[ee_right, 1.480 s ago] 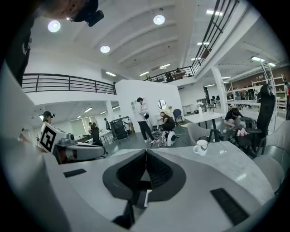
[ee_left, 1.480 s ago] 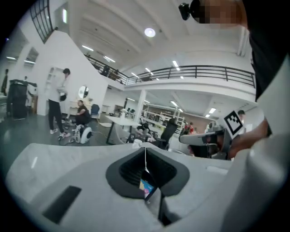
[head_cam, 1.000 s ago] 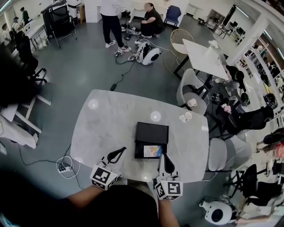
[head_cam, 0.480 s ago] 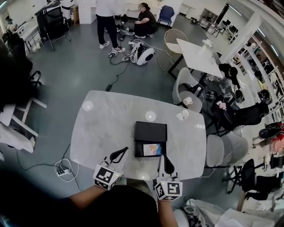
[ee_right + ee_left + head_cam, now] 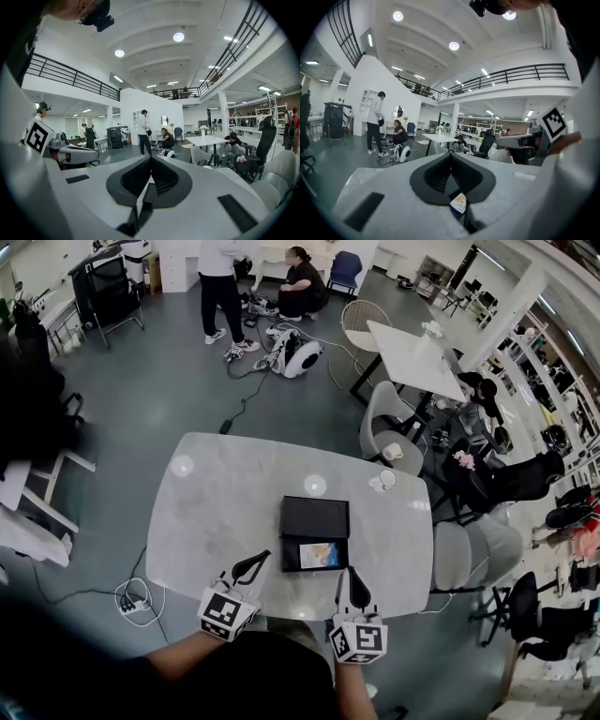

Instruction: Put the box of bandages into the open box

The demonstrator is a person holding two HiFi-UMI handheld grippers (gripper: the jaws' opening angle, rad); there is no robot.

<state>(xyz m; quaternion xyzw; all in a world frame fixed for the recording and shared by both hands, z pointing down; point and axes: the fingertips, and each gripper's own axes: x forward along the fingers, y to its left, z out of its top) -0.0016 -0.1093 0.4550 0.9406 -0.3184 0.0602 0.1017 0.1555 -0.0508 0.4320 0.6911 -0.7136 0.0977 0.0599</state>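
Observation:
A black open box (image 5: 314,532) lies in the middle of the marble table (image 5: 216,512), its lid folded back on the far side. The colourful box of bandages (image 5: 324,554) rests inside the near tray; in the left gripper view the box of bandages (image 5: 458,202) shows below the jaws. My left gripper (image 5: 262,558) hovers at the table's near edge, left of the box, shut and empty. My right gripper (image 5: 346,572) sits just right of the tray's near corner, also shut with nothing in it. Both pairs of jaws, left gripper (image 5: 451,154) and right gripper (image 5: 151,157), meet at the tips.
Two white cups (image 5: 385,480) stand near the table's far right corner. Grey chairs (image 5: 394,442) crowd the right side. A power strip (image 5: 134,596) lies on the floor at the left. People (image 5: 302,282) work around a small white robot far behind.
Nothing on the table has moved. Both grippers keep their places and stay shut; only the head view has drifted slightly.

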